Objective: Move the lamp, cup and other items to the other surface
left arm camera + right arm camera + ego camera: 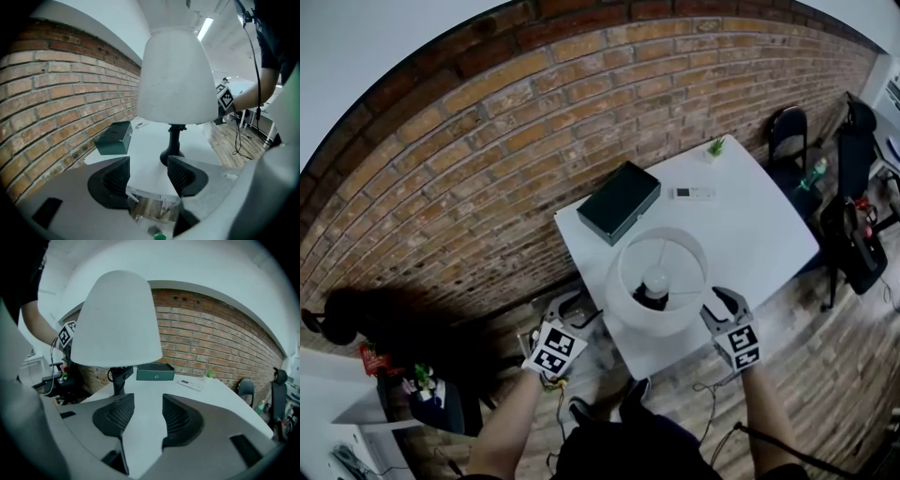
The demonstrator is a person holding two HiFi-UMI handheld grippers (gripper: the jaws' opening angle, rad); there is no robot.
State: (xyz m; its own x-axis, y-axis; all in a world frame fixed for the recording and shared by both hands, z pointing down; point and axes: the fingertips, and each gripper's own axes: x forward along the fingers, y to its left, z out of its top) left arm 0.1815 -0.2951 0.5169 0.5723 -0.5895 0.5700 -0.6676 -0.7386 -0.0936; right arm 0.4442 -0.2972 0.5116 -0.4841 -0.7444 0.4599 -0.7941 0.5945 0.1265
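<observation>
A lamp with a white shade and a black stem stands near the front corner of the white table. My left gripper is just left of the shade, off the table's edge, open with nothing in it. To the right of the shade my right gripper is open and empty too. In the left gripper view the lamp stands beyond the parted jaws of the left gripper. In the right gripper view the lamp is ahead and left of the right gripper. No cup shows.
A dark green box lies at the table's back left near the brick wall. A white remote and a small green plant sit at the far end. Black chairs stand at the right on the wooden floor.
</observation>
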